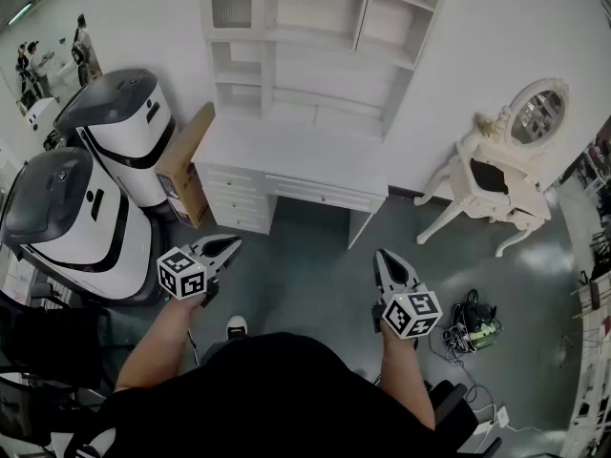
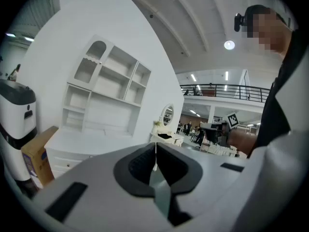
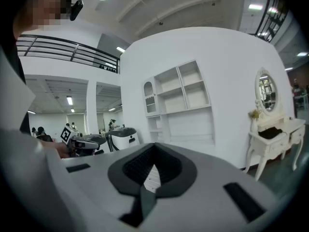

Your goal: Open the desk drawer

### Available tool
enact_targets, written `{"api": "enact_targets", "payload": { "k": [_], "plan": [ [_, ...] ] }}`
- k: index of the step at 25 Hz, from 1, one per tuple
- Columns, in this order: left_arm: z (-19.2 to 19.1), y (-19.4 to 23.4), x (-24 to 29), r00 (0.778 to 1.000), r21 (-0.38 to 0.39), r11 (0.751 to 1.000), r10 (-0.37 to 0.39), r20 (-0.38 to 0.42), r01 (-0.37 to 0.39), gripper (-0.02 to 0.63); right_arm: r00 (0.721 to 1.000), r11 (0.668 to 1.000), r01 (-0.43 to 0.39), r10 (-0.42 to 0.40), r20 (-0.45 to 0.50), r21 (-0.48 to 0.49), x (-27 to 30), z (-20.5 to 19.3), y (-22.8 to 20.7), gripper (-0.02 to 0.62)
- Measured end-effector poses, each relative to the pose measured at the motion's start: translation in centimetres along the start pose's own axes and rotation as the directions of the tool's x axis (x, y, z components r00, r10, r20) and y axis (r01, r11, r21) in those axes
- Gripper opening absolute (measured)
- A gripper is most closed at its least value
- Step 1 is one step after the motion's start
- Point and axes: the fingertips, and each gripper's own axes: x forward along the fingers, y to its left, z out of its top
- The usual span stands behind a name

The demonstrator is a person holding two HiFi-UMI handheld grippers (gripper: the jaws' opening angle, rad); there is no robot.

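Observation:
A white desk [image 1: 286, 149] with a shelf hutch [image 1: 315, 36] stands against the wall ahead. It has a stack of small drawers [image 1: 232, 197] at the left and a wide centre drawer [image 1: 323, 195], all closed. My left gripper [image 1: 232, 244] is held out over the floor, well short of the desk, its jaws shut and empty. My right gripper [image 1: 381, 254] hangs a similar distance back at the right, also shut on nothing. In the left gripper view the desk [image 2: 77, 140] lies beyond the shut left gripper [image 2: 155, 146]. The right gripper view shows the hutch [image 3: 181, 105] past the shut right gripper [image 3: 154, 146].
Two large white-and-grey machines [image 1: 119, 127] [image 1: 67, 213] stand at the left, with a cardboard box [image 1: 186, 165] leaning against the desk's side. A white dressing table with an oval mirror [image 1: 501, 175] is at the right. Cables and a power strip [image 1: 473, 322] lie on the floor.

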Motion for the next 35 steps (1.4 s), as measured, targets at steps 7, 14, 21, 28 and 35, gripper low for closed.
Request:
{"api": "enact_targets", "payload": {
  "k": [7, 14, 21, 28, 35],
  "plan": [
    [0.3, -0.6, 1.3, 1.0, -0.005, 1.0, 0.0, -0.008, 0.0, 0.012, 1.0, 1.0, 0.002, -0.002, -0.008, 0.013, -0.3, -0.3, -1.7, 0.002],
    [-0.1, -0.2, 2.3, 0.999, -0.014, 1.0, -0.006, -0.051, 0.005, 0.012, 1.0, 0.996, 0.019, -0.02, 0.014, 0.084, 0.4, -0.6, -3.2, 0.002],
    [0.3, 2.3, 4.9, 0.998, -0.025, 0.999, -0.026, -0.065, 0.025, 0.012, 0.999, 0.99, 0.048, -0.049, 0.006, 0.132, 2.1, -1.4, -4.9, 0.002],
    [0.6, 5.8, 8.1, 0.993, -0.033, 0.997, -0.078, -0.083, 0.076, 0.012, 0.996, 0.987, 0.093, -0.09, -0.027, 0.131, 5.4, -1.0, -5.9, 0.002],
    [1.4, 11.2, 9.9, 0.987, -0.057, 0.992, -0.119, -0.111, 0.113, 0.013, 0.993, 0.985, 0.117, -0.112, -0.044, 0.13, 10.4, -0.4, -5.1, 0.002]
  ]
}}
